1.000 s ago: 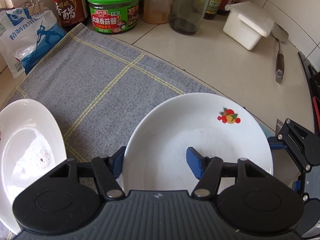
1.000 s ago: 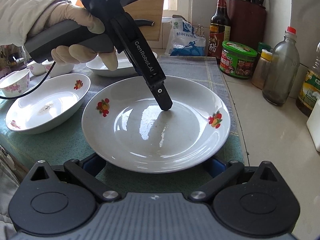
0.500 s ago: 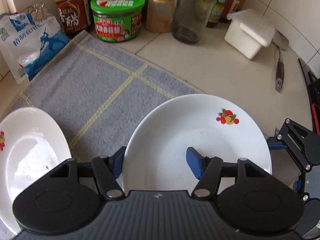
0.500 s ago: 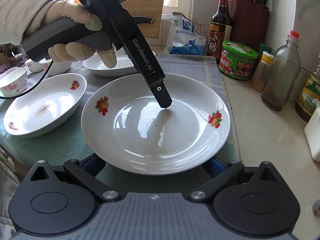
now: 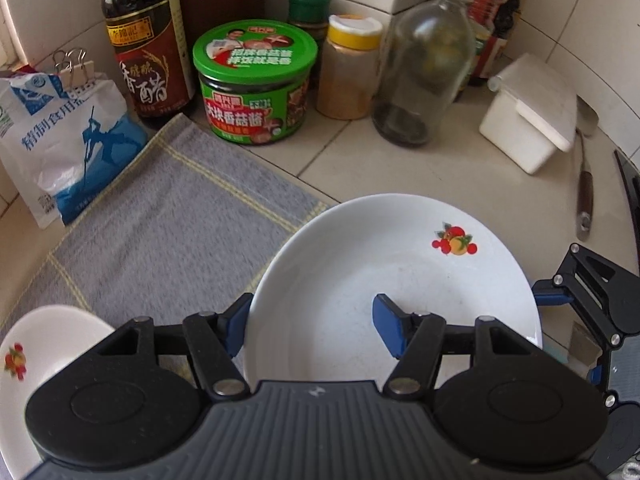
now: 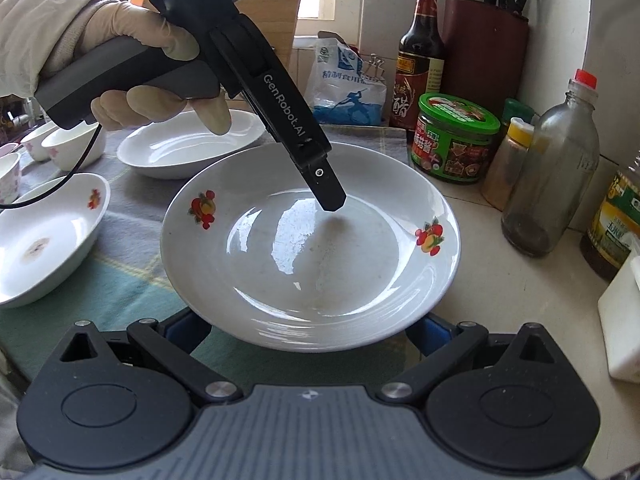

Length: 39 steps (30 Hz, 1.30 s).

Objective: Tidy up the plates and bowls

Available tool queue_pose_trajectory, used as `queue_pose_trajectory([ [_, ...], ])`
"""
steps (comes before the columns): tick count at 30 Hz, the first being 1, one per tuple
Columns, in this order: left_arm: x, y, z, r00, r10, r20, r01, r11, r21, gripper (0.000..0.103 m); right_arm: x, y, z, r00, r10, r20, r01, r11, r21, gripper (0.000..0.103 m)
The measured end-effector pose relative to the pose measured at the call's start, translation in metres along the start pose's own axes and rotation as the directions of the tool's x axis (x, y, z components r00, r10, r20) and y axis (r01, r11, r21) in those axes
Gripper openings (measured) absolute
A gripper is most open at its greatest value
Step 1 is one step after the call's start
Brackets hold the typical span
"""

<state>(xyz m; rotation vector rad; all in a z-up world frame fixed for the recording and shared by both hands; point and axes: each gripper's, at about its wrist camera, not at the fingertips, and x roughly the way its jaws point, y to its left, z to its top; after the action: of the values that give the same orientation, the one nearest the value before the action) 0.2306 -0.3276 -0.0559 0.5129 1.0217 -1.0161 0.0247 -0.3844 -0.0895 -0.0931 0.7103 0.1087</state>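
Left gripper (image 5: 312, 328) fingers clamped the near rim of the fruit-print plate (image 5: 400, 280), one inside, one outside. Right gripper (image 6: 308, 330) fingers spread under the plate's opposite edge; grip unclear. Plate was over the table (image 5: 420, 168) beside the grey cloth (image 5: 172, 216).

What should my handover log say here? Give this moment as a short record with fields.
Item: white fruit-print plate, empty, partly over the gray towel
Left gripper: shut on the plate's rim, one finger inside, one outside
Right gripper: at the plate's near rim; grip unclear
Nearby: oval dish, green-lidded sauce jar
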Motion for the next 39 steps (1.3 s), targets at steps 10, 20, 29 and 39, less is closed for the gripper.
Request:
queue_pose_trajectory([
  [10,0.021,0.011,0.010,1.000,-0.002,-0.013,0.002,1.000,-0.015,0.063,0.013,-0.014,0.008,1.000,0.003,-0.014,-0.003,1.000,0.017,0.103],
  [20,0.025,0.008,0.009,1.000,-0.014,-0.009,0.014,1.000,-0.012,0.063,0.013,-0.015,0.006,0.999,-0.013,-0.035,0.013,1.000,0.005,0.103],
  [29,0.021,0.005,0.006,1.000,0.004,0.013,-0.004,1.000,-0.003,0.067,0.014,-0.013,0.006,0.999,-0.028,-0.045,0.028,1.000,-0.003,0.103],
  [39,-0.045,-0.012,-0.022,0.971,0.119,0.206,-0.122,0.993,0.003,0.077,-0.001,0.001,-0.002,0.997,-0.057,-0.056,0.060,0.997,0.042,0.103],
])
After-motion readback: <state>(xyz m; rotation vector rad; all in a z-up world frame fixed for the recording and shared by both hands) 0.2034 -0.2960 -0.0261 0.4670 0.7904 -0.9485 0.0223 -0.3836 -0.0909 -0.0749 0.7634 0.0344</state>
